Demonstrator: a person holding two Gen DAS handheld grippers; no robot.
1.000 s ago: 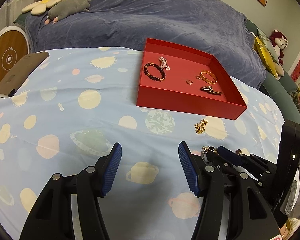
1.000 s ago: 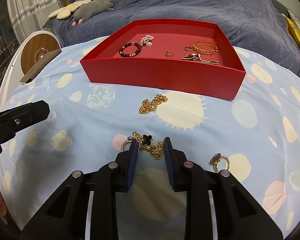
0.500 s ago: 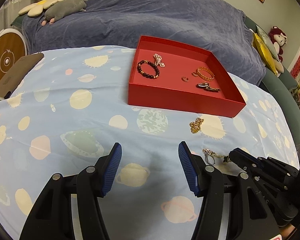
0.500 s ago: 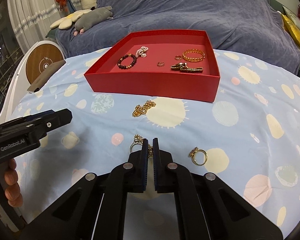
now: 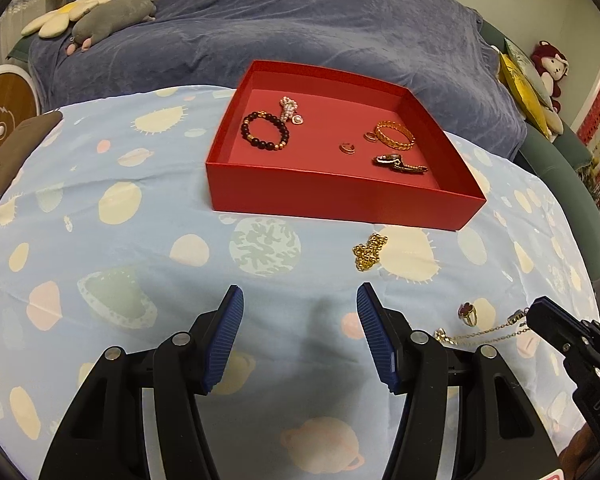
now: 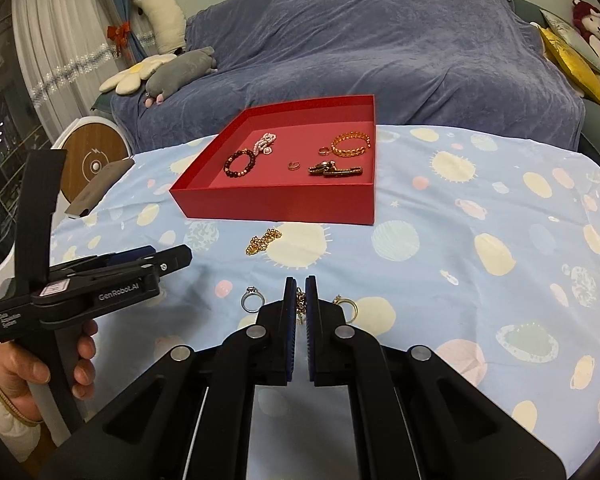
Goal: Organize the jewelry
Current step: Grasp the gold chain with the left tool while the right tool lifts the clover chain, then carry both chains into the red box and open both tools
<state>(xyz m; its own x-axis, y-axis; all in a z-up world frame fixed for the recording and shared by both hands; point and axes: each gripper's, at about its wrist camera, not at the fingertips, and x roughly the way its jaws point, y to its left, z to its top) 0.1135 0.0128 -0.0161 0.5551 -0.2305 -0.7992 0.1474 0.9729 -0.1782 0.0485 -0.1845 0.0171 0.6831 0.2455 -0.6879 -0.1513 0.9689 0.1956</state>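
Right gripper (image 6: 299, 298) fingers are clamped on a gold chain necklace (image 5: 485, 333) short of the red tray (image 5: 340, 198); left gripper (image 5: 298, 334) fingers stand apart, empty; judged step: transfer, next carrying the necklace over the tray's near wall.

Most of the gold chain necklace (image 6: 300, 300) was hidden between the closed fingers (image 6: 289, 312) of the right gripper (image 6: 299, 294), only a short stretch showing in the slit. In the left wrist view the necklace's near end disappeared behind that gripper's black tip. The two small rings (image 5: 347, 148) in the red tray (image 5: 340, 200) were too small to make out. The person's left hand (image 6: 40, 364) was cut off by the frame edge.
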